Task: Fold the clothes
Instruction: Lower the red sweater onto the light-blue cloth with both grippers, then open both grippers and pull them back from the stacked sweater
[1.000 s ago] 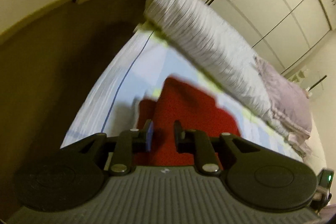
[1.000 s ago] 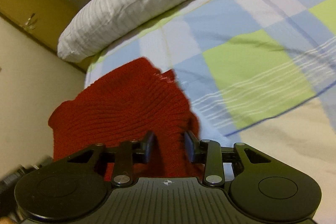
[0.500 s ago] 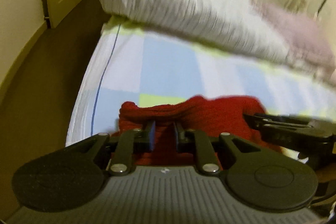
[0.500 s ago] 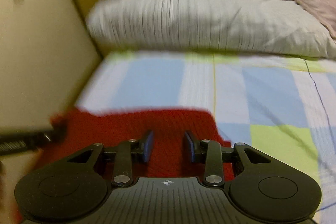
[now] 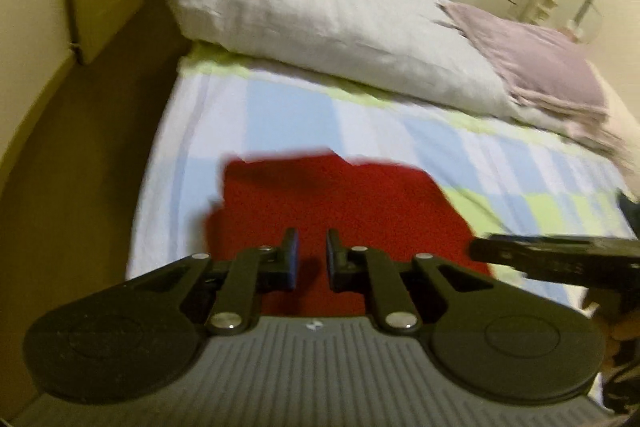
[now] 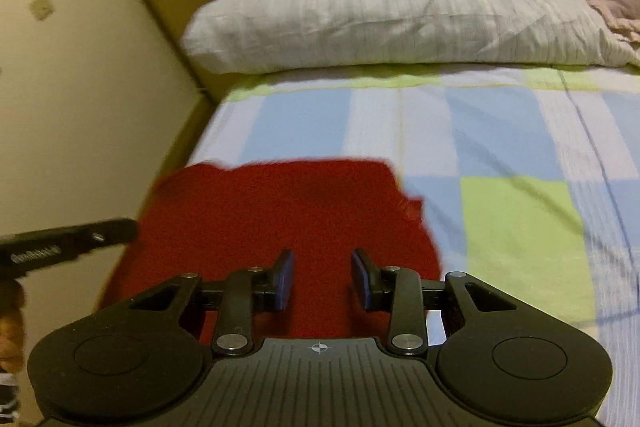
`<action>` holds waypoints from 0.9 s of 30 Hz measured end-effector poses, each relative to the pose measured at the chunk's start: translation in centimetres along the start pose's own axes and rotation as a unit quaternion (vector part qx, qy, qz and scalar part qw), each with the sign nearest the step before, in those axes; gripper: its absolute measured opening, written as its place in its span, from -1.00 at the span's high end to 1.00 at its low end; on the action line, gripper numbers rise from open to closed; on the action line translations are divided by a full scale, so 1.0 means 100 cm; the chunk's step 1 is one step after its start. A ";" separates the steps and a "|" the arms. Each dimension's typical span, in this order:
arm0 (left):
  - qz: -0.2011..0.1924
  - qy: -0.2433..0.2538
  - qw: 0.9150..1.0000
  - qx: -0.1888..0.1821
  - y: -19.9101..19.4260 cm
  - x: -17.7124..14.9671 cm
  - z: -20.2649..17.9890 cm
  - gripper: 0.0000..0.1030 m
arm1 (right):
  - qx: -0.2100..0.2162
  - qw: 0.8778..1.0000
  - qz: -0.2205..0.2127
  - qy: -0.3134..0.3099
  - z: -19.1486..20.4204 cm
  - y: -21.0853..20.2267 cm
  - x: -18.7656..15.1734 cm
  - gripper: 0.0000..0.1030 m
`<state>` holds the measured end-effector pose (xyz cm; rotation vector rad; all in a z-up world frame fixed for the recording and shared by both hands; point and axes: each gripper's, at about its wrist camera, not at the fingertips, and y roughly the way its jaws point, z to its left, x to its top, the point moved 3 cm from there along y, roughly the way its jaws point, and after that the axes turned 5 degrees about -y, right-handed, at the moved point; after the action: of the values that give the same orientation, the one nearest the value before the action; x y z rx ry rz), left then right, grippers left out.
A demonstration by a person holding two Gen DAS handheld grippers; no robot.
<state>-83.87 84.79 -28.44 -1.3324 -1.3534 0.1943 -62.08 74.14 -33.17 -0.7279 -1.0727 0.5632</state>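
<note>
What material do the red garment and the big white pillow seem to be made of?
The red garment looks like a soft, matte knit, perhaps wool or acrylic: its surface is fuzzy and dull, though blur hides the stitches. The white pillow seems to have a thin woven cover, likely cotton, with fine stripes and crisp wrinkles.

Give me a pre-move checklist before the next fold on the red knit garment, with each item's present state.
1. Left gripper released: ok, jaws apart with nothing between them.
2. Right gripper released: ok, jaws apart, empty.
3. Red knit garment resting on the checked bedsheet: ok, it lies there, not lifted.
4. Garment lying flat and square: cannot tell, both views are blurred and the near edge is hidden behind the grippers.
5. Garment clear of the white pillow: ok, bare sheet shows between them.
6. Garment away from the bed's side edge: not ok, its left side reaches the edge in the right wrist view.
</note>
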 end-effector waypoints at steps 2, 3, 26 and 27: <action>0.019 0.005 1.000 -0.010 -0.003 -0.017 -0.013 0.80 | 0.008 1.000 0.016 0.002 0.011 -0.001 -0.010 0.32; 0.026 0.007 1.000 -0.009 0.000 -0.025 -0.016 0.80 | 0.010 1.000 0.021 0.001 0.016 0.001 -0.016 0.32; 0.054 0.016 0.994 0.090 0.011 -0.040 -0.032 0.71 | -0.015 0.997 0.073 -0.022 0.044 0.019 -0.049 0.32; 0.054 0.020 0.993 0.098 0.001 -0.041 -0.036 0.71 | -0.012 0.997 0.072 -0.004 0.043 0.009 -0.049 0.32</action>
<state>-82.33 79.75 -29.73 -1.2374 -1.1966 0.3631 -68.00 72.25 -35.47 -0.8295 -1.0415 0.6784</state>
